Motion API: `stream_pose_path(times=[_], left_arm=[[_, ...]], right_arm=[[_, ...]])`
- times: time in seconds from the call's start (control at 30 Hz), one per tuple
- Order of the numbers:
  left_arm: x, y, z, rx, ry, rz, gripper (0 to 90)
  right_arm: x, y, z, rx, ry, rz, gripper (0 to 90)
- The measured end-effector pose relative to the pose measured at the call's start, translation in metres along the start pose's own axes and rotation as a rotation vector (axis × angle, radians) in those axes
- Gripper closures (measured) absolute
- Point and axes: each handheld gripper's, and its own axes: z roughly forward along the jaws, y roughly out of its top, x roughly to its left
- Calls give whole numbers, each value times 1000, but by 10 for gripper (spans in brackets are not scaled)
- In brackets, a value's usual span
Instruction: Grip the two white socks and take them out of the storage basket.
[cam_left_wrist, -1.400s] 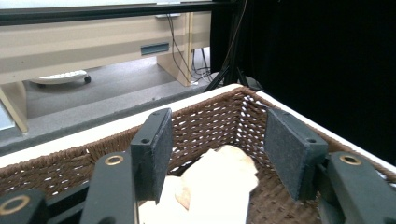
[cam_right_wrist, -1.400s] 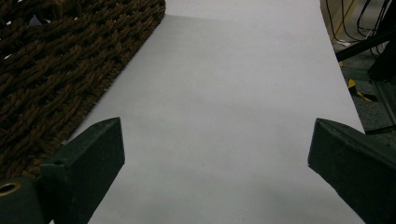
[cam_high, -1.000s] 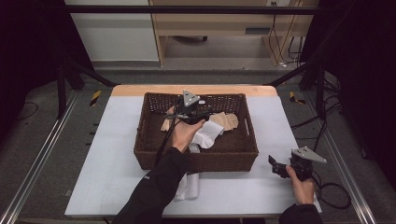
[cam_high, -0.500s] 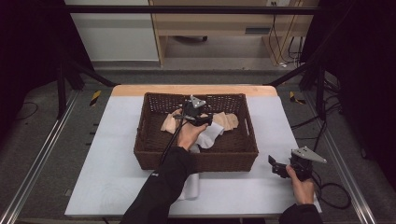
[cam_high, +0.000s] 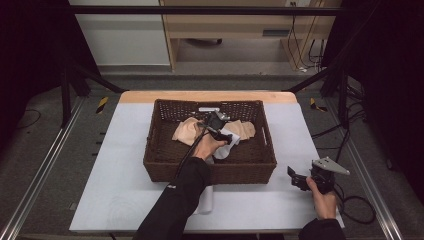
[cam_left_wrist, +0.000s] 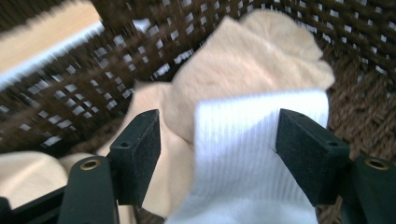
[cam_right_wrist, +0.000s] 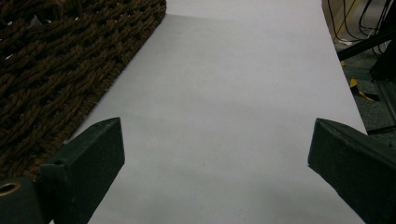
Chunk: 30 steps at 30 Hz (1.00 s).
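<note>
One white sock (cam_left_wrist: 252, 154) between the left hand-held gripper's (cam_left_wrist: 219, 154) parted jaws.

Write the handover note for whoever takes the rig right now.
Left hand-held gripper: inside the wicker basket, jaws have just been opening, white sock between them, pads not pressing it.
Right hand-held gripper: open, holding nothing, over the white table beside the basket.
Beige socks lie in the basket. Another white cloth piece lies on the table in front of the basket.
Done: white sock is in the basket.
Left: probably withdraw, then fetch that piece.
</note>
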Motion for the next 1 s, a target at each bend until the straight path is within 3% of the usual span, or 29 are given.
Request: stream_pose_path(times=[0.07,0.17,0.23,0.37,0.4,0.5,0.63,0.8,0.9,0.93,1.0], left_arm=[[0,-1,3,26,-10,3,311],[-2,-4,7,94,-46,20,412],[-3,-4,7,103,-53,23,457],[-2,-5,4,147,-42,35,663],[-1,-4,3,152,-42,26,754],[1,-3,-1,168,-48,-3,831],[1,-1,-4,148,-47,-15,855],[5,3,-19,33,-46,-56,862],[7,5,-33,-54,-51,-40,862],[7,5,-33,-54,-51,-40,862],[9,7,-44,-120,-66,-48,862]], right_arm=[[0,0,0,0,0,-1,41],[0,0,0,-2,-2,-1,41],[0,0,0,-2,-1,0,41],[0,0,-1,-2,-2,3,41],[0,0,-1,-2,-1,4,41],[0,0,0,-2,-1,2,41],[0,0,-1,-3,-1,6,41],[0,0,0,-2,2,5,41],[0,0,0,-4,0,3,41],[0,0,0,-4,0,3,41],[0,0,0,-1,0,3,41]])
